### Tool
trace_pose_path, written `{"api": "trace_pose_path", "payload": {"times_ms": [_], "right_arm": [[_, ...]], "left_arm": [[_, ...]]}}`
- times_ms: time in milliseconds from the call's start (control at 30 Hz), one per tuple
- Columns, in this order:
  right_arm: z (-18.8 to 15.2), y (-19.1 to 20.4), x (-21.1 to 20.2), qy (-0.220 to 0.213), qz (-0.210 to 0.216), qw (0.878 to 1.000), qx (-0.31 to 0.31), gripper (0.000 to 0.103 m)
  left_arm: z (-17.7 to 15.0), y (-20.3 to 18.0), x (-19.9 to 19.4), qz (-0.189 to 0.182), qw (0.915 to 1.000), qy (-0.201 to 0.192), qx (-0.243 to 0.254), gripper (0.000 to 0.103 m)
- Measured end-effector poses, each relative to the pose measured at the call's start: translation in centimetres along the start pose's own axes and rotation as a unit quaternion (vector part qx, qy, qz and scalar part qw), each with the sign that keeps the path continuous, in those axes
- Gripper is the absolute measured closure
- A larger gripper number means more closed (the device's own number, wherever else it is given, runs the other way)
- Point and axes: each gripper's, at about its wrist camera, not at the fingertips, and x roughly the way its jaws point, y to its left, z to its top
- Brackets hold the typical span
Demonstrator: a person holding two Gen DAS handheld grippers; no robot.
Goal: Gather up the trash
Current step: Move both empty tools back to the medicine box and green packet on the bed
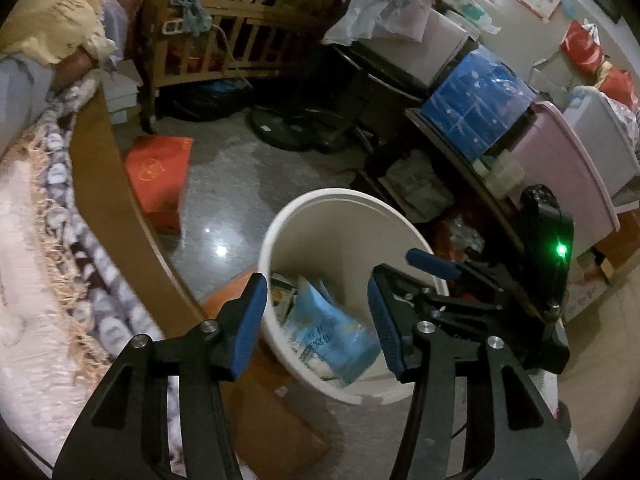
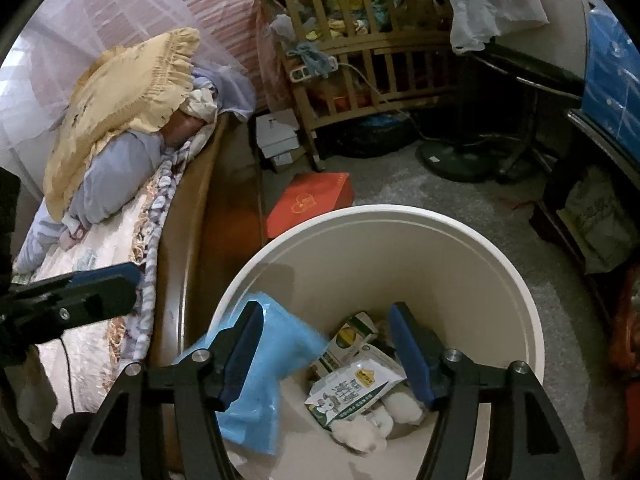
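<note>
- The round cream-white plastic trash bin (image 2: 400, 256) stands on the grey speckled floor (image 1: 240, 176), just beside the wooden bed frame (image 1: 100, 152).
- Inside the bin lies a crumpled light-blue plastic bag (image 2: 276, 360), leaning against the wall nearest the bed.
- Beside the bag, at the bottom of the bin, are a white-and-green printed pouch (image 2: 352, 388), a small green-and-white carton (image 2: 352, 336) and 2 white wads (image 2: 400, 404).
- The left gripper (image 1: 316, 316) hangs over the bin's near rim with its blue-padded jaws apart; nothing is between the pads, and the blue bag shows below the gap.
- The right gripper (image 2: 326, 344) points down into the bin, jaws likewise spread and gripping nothing; the bag and pouch lie beneath them.
- A flat red cardboard box (image 2: 312, 204) lies on the floor beyond the bin, near a wooden slatted crib (image 2: 360, 52) piled with clutter.
- A yellow frilled pillow (image 2: 124, 100) rests on the bed.
</note>
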Motion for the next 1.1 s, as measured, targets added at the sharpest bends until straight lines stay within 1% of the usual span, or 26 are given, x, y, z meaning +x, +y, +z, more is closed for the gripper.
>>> {"api": "trace_pose_path", "payload": {"times_ms": [67, 133, 233, 367, 533, 767, 900, 1067, 1100], "right_arm": [[0.1, 0.0, -0.1, -0.001, 0.0, 1.0, 0.004, 0.04], [0.3, 0.3, -0.2, 0.001, 0.011, 1.0, 0.003, 0.04], [0.5, 1.4, -0.2, 0.001, 0.015, 1.0, -0.012, 0.04], [0.7, 3.8, 0.0, 0.001, 0.039, 0.999, -0.028, 0.04], [0.9, 8.0, 1.0, 0.007, 0.066, 0.996, -0.058, 0.04], [1.0, 14.6, 3.1, 0.024, 0.107, 0.989, -0.099, 0.04], [1.1, 18.6, 4.3, 0.032, 0.134, 0.982, -0.127, 0.039], [1.1, 24.5, 6.5, 0.046, 0.178, 0.969, -0.164, 0.036], [1.1, 25.7, 7.1, 0.05, 0.187, 0.966, -0.172, 0.036]], "left_arm": [[-0.2, 0.7, -0.7, 0.011, 0.9999, -0.007, 0.0, 0.052], [-0.4, 1.4, -1.3, 0.029, 0.9995, -0.014, 0.003, 0.052], [-0.7, 2.7, -2.5, 0.061, 0.9977, -0.027, 0.005, 0.052], [-1.4, 4.9, -4.4, 0.11, 0.9928, -0.047, -0.001, 0.052], [-2.5, 8.1, -6.5, 0.159, 0.9848, -0.067, -0.017, 0.052], [-4.3, 12.7, -9.7, 0.204, 0.9743, -0.083, -0.049, 0.052], [-5.5, 15.7, -11.9, 0.23, 0.9665, -0.091, -0.069, 0.052], [-8.0, 20.9, -14.9, 0.261, 0.9538, -0.092, -0.116, 0.052], [-8.6, 22.3, -15.6, 0.269, 0.9498, -0.093, -0.129, 0.052]]}}
